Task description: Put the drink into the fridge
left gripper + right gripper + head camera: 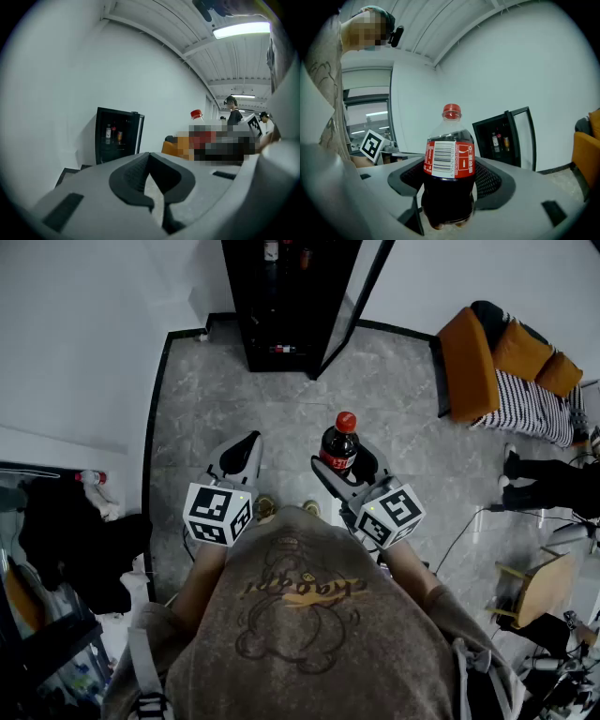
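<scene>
A cola bottle (338,446) with a red cap and red label stands upright between the jaws of my right gripper (350,469), which is shut on its dark lower body (449,187). It is carried above the grey floor. My left gripper (247,448) hangs beside it on the left, shut and empty, and its fingertips (149,161) meet. Ahead stands a black fridge (281,296) with its glass door (352,306) swung open to the right. Bottles and cans show on its shelves (499,140) (112,135).
An orange sofa (478,362) with a striped cushion stands at the right wall, with a person's legs (544,486) near it. A wooden stool (534,587) and cables lie at the lower right. Dark clutter (66,540) fills the left. White walls flank the fridge.
</scene>
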{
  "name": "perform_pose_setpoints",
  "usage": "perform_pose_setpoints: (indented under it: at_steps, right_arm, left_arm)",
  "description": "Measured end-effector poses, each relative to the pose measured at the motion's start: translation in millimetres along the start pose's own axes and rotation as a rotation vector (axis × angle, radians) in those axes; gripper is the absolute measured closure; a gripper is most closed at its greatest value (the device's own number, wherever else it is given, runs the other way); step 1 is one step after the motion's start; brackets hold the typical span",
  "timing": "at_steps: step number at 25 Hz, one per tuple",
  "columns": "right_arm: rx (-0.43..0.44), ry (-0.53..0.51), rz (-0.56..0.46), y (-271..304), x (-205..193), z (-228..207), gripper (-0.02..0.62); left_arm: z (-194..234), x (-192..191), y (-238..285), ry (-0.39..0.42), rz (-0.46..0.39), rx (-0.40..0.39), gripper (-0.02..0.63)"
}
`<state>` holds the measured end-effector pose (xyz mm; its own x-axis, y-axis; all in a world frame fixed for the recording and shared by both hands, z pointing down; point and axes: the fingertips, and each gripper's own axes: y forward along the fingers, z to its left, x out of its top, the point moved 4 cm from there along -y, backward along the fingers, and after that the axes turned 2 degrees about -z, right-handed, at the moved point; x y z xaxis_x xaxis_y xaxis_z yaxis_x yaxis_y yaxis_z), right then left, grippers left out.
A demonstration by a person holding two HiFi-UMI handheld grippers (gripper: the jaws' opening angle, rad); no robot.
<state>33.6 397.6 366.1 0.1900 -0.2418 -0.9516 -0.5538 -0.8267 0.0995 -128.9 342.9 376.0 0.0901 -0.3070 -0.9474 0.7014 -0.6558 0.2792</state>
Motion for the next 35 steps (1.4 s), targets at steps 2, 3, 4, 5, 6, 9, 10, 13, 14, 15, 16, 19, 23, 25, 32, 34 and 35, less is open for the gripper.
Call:
perform_pose_setpoints:
  at_steps: [2,3,4,5,6,9,10,13,14,15,16,19,23,25,32,34,35]
  right_arm:
    - [-0.001,-0.001,0.001,-1,1,1,0.287]
    - [-0.002,-0.001,0.002,-1,1,1,0.287]
    - [-0.003,-0.001,0.002,-1,1,1,0.287]
    - [-0.003,0.000,0.002,0,1,1,0.287]
    - [-0.002,0.002,0.000,0,1,1,0.287]
    - [0.003,0.006,-0.010,3,3,5,0.287]
    - [0.004,0.004,-0.013,4,4,7,0.287]
    - [0.003,-0.007,-0.016,10,4,12,0.287]
    - [0.000,-0.008,-0.017,12,4,12,0.287]
    - [-0.003,-0.008,-0.017,13,4,12,0.287]
    - [-0.008,-0.007,-0.019,14,4,13,0.287]
    - [-0.026,-0.001,-0.028,21,3,17,0.287]
    - [-0.053,0.000,-0.039,41,-2,25,0.287]
    - [-0.063,-0.001,-0.042,50,-4,24,0.287]
    - [-0.082,-0.001,-0.036,74,-8,22,0.287]
    - [-0.086,-0.002,-0.041,81,-8,16,0.287]
    - [-0.089,0.000,-0.044,85,-8,12,0.287]
  left_arm:
    - [0,-1,0,-0.001,0.002,0.000,0.600]
    - [0,-1,0,-0.002,0.003,0.000,0.600]
    - [0,-1,0,-0.002,0.004,-0.001,0.600]
    - [0,-1,0,-0.002,0.004,-0.002,0.600]
    - [1,-1,0,-0.002,0.004,-0.003,0.600]
    - [4,0,-1,0.000,0.002,-0.014,0.600]
    - [5,-1,-2,0.001,0.002,-0.019,0.600]
    - [11,-1,-4,0.005,0.005,-0.030,0.600]
    - [12,0,-3,0.007,0.004,-0.034,0.600]
    - [13,0,-3,0.009,0.004,-0.039,0.600]
    - [14,1,-3,0.013,0.003,-0.045,0.600]
    - [20,0,-5,0.026,0.004,-0.066,0.600]
    - [40,-3,-9,0.040,0.004,-0.095,0.600]
    - [47,-3,-6,0.050,0.008,-0.105,0.600]
    - [61,-2,7,0.057,0.016,-0.132,0.600]
    - [64,-2,14,0.060,0.016,-0.139,0.600]
    - [68,-1,18,0.062,0.017,-0.141,0.600]
